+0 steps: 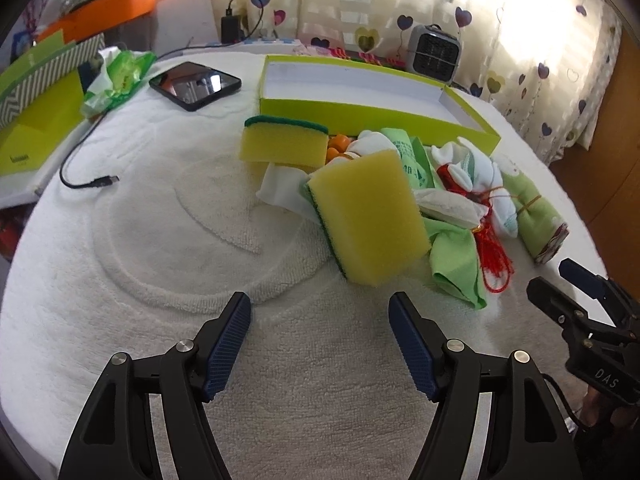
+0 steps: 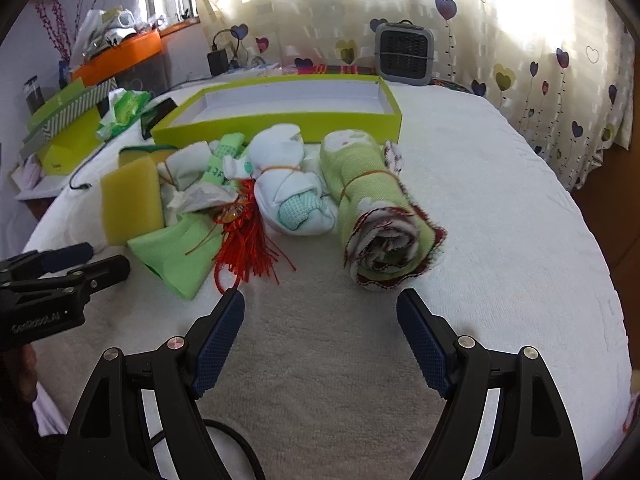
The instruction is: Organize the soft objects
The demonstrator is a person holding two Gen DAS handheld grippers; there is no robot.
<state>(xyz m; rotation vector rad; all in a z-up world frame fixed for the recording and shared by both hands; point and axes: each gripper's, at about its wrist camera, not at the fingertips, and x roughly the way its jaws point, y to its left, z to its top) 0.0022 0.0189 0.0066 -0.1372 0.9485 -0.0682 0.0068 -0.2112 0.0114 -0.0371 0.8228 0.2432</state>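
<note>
Left tongs (image 1: 320, 308) and right tongs (image 2: 320, 304) released; sponge (image 1: 368, 216) seemingly leans on the cloths.

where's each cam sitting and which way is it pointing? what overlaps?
Left wrist: on the left gripper, low over the white towel, facing the near yellow sponge and green box; own open fingers show, right gripper at right edge.
Right wrist: on the right gripper, facing the rolled green towel and red tassel; own open fingers show, left gripper at left edge.
Shared: sponge, box, tassel, rolled towel, grey heater.
</note>
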